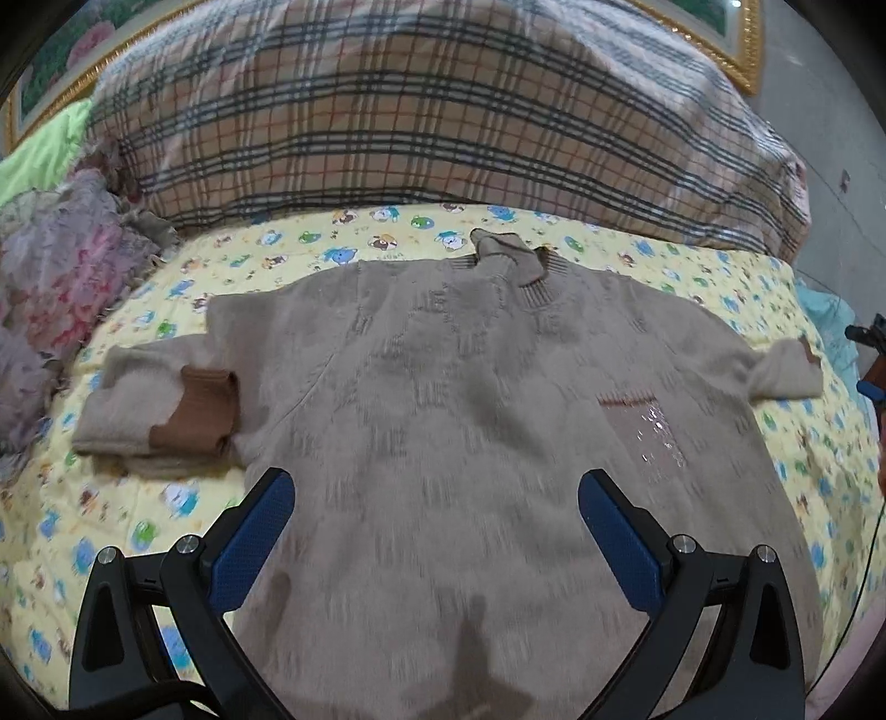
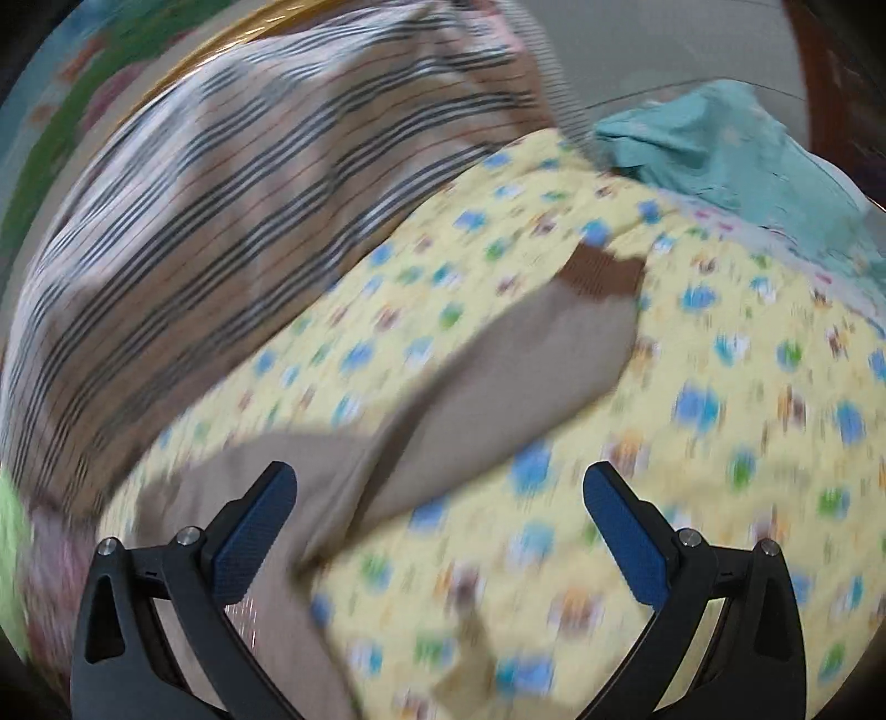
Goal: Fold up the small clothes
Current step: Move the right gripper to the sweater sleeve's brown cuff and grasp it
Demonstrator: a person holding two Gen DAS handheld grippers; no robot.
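A beige knit sweater (image 1: 454, 387) lies flat, front up, on a yellow cartoon-print sheet (image 1: 387, 232), its collar toward the far side. Its left sleeve (image 1: 160, 410) is doubled back, showing a brown cuff (image 1: 202, 407). The right sleeve (image 1: 786, 371) points to the right. A small pocket (image 1: 645, 429) with a shiny patch sits on the chest. My left gripper (image 1: 437, 498) hovers open over the sweater's lower half. In the blurred right wrist view, my right gripper (image 2: 440, 493) is open above the right sleeve (image 2: 498, 365), whose brown cuff (image 2: 601, 277) lies farther ahead.
A large plaid quilt (image 1: 432, 111) is bunched along the far side of the bed. Pink fluffy bedding (image 1: 61, 266) lies at the left, and a teal cloth (image 2: 736, 144) at the right edge. A gold picture frame (image 1: 736, 39) hangs behind.
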